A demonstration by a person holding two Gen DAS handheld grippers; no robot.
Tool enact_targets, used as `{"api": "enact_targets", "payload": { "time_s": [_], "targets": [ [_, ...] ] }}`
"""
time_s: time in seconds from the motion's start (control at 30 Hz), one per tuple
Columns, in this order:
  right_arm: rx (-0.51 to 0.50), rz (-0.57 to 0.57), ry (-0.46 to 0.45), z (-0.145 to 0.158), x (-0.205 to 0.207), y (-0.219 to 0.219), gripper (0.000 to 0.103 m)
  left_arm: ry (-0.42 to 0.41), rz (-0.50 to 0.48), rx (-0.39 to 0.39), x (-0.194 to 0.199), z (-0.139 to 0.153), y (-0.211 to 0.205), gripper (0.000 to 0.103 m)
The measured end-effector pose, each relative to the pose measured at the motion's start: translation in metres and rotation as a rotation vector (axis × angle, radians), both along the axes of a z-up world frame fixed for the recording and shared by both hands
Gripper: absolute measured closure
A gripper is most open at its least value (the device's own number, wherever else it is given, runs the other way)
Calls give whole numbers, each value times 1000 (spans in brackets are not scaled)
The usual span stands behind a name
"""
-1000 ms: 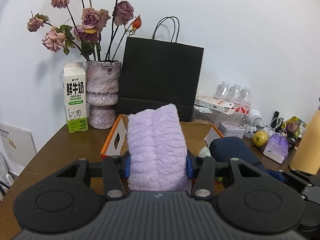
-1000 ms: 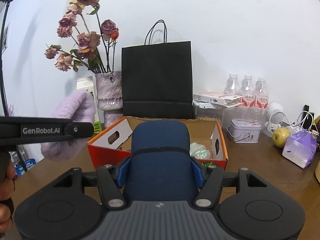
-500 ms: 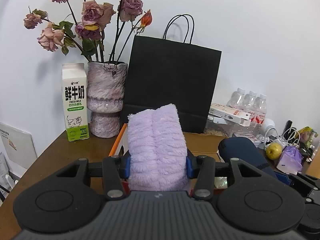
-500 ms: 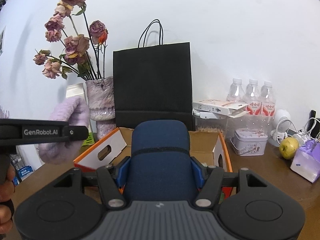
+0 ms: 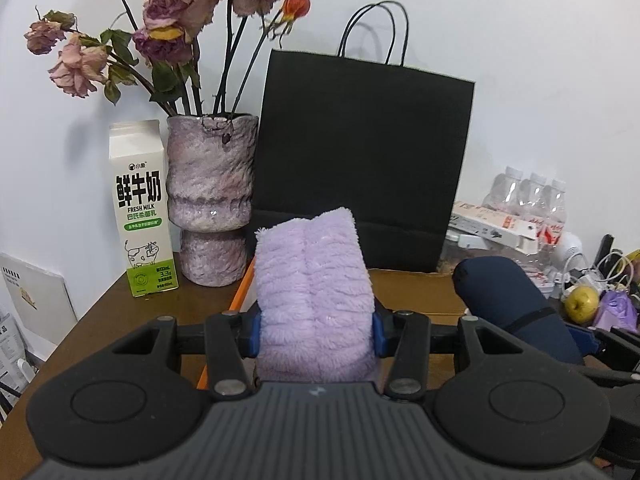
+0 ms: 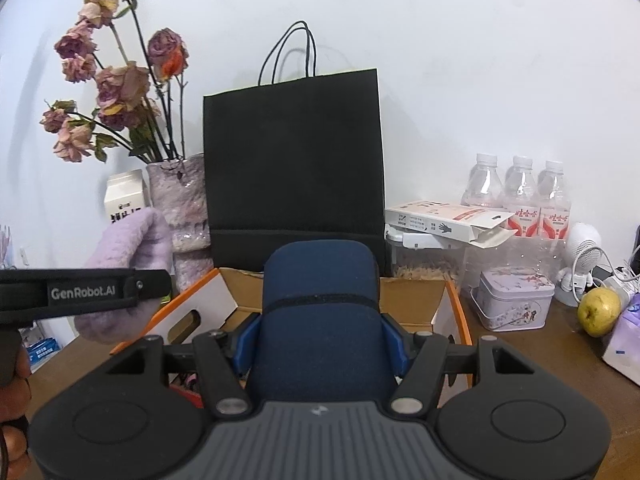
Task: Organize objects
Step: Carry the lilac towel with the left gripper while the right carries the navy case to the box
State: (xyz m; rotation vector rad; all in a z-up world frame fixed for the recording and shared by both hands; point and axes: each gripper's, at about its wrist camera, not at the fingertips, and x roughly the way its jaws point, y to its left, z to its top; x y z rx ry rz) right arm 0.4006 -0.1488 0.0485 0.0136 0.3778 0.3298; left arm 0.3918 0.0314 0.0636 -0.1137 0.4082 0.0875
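I count three water bottles (image 6: 520,196) right of the one black paper bag (image 6: 294,160), one milk carton (image 5: 140,208) and one vase (image 5: 210,196) left of it. Before the bag I see one orange box (image 6: 454,312) and two rolls, one lilac (image 5: 314,300), one navy (image 6: 320,320).

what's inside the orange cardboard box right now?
Only bare brown inner walls of the orange cardboard box show. The navy blue roll in the right gripper blocks the view, so its floor and contents cannot be seen.

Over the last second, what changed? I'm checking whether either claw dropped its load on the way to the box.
Both claws moved forward toward the black paper bag and vase, which loom larger; less of the orange cardboard box shows below them. Nothing was let go: the left claw stays clamped on the purple fluffy roll, the right claw on the navy roll. Table items kept their places.
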Motion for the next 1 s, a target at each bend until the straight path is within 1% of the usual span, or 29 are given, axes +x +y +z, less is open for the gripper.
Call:
{"api": "enact_targets", "payload": {
  "time_s": [0.23, 0.53, 0.87, 0.97, 1.0],
  "targets": [
    [-2, -6, 23, -8, 24, 0, 42, 23, 26, 11, 22, -8, 7, 54],
    [-8, -23, 44, -21, 43, -1, 42, 45, 6, 7, 40, -21, 5, 54],
    [-35, -38, 63, -37, 54, 1, 42, 28, -17, 34, 51, -35, -5, 54],
    [-58, -44, 63, -40, 56, 3, 42, 33, -22, 40, 54, -39, -7, 52],
    [-57, -42, 68, -41, 56, 3, 42, 35, -25, 38, 54, -40, -7, 50]
  ]
}}
